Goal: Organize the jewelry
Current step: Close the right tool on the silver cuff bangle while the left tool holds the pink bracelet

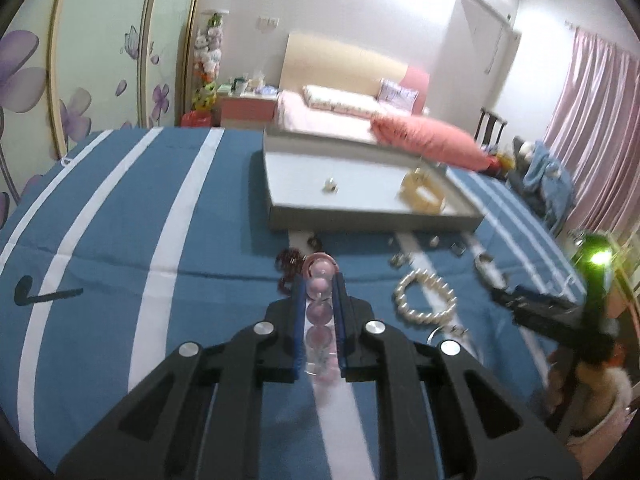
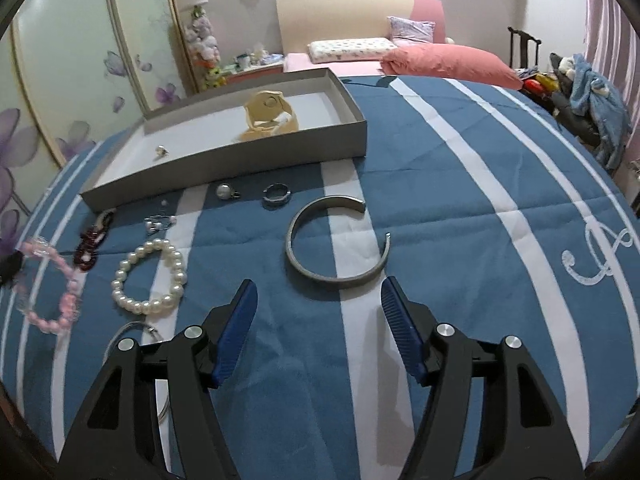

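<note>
Left gripper (image 1: 319, 276): fingers clenched on the pink bead bracelet (image 1: 319, 300). Beads run in a line down the slot between the blue pads, so it's pinched across one strand, the rest of the loop trailing out front and below. In the right wrist view that bracelet (image 2: 60, 304) lies mostly on the bedspread (image 2: 460, 200) at far left, so I'd judge it's grabbed but barely raised, if at all.

Right gripper (image 2: 316, 292): fingers released, spread wide, nothing between them. It hovers low over the bedspread, lined up on the silver cuff bangle (image 2: 338, 240) just ahead. Spread looks about matched to the cuff's width, probably the next pick.

Outward from there, loose pieces near the bangle: pearl bracelet (image 2: 150, 276), dark red bead bracelet (image 2: 92, 240), ring (image 2: 276, 196), pearl earring (image 2: 225, 191), small silver bits (image 2: 154, 224), and a thin wire hoop (image 2: 132, 328) by the right gripper's left finger.

Grey tray box (image 2: 280, 148) sits beyond, on the bedspread, long side facing the pile, which reads as the drop target. Already inside: a cream-coloured bangle or pouch (image 2: 270, 116), can't tell which, and one small stud (image 2: 161, 151). Most pieces are not yet in the box, so the task is early.

Risk: the pink strand is held by one side only and could swing or slip on the lift.
</note>
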`<state>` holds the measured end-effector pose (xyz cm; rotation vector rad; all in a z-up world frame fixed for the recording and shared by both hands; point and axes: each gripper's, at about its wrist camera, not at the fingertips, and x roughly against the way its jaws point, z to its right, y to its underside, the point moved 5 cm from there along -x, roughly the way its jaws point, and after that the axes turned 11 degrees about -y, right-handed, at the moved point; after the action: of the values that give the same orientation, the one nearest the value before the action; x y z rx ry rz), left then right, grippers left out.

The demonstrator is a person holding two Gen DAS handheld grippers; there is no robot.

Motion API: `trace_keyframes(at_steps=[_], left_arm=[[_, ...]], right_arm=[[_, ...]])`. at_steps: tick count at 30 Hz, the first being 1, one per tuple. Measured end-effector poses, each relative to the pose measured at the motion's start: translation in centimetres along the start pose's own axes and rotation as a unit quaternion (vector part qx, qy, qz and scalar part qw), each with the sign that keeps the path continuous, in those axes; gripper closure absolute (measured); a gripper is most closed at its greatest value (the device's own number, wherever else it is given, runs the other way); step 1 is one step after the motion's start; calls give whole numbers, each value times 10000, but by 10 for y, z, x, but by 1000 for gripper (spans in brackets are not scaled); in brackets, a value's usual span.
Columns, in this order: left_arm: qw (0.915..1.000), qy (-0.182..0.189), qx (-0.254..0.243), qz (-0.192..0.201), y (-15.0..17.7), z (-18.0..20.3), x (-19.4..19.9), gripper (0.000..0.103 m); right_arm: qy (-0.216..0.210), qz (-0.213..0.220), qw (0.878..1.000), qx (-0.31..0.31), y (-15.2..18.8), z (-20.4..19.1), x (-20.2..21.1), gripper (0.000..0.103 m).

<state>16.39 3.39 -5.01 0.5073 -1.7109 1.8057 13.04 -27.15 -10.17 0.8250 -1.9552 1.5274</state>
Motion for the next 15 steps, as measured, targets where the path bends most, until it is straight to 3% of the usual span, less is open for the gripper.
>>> trace_keyframes(at_steps=[6,15], left_arm=[[9991,210,165,322,-12,1,18,89],[9981,377,196,442,-18,3,27,89]], right_arm=[[183,-178,9997,-51,-3,-4,-10,38],[566,-218,9978,-276,-26,-1,-29,37]])
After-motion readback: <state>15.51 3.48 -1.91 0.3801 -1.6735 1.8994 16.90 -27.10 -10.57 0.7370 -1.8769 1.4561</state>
